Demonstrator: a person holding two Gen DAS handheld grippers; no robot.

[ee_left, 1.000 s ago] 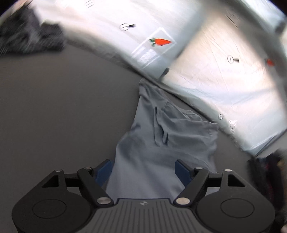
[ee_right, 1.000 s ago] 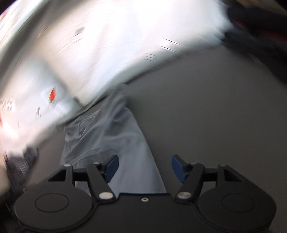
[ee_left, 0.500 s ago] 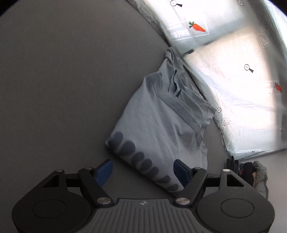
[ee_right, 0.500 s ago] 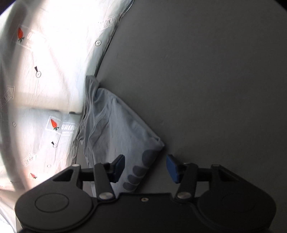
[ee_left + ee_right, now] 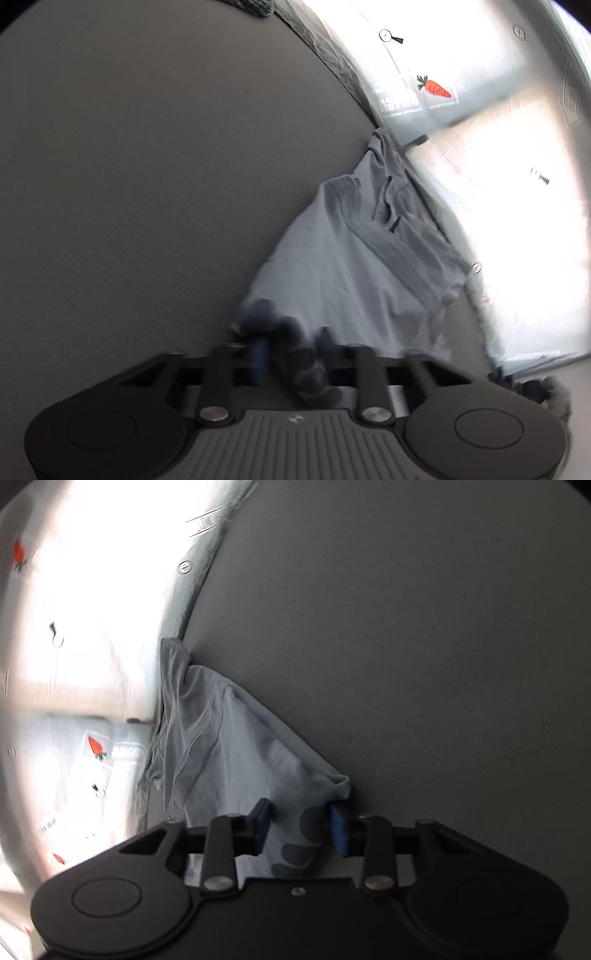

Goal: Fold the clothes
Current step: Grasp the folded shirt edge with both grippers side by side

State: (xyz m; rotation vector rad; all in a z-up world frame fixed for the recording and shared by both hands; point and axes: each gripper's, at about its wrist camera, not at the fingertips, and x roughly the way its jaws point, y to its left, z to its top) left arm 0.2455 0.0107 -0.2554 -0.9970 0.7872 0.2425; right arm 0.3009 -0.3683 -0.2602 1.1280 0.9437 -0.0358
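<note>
**Both grippers closing on the near edge of the grey shirt**

Left wrist view: a dark grey table runs to a bright white sheet printed with carrots. The grey shirt lies by that border. My left gripper tilts down, jaws closing around its dotted hem, blurred.

Right wrist view: same table, sheet at left. My right gripper is closing, the shirt's corner between its fingers, not yet pinched.

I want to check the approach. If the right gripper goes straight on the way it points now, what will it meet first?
The right gripper would meet the light blue shirt first: its dotted corner already lies between the closing jaws. Beyond it lies the grey table.
</note>
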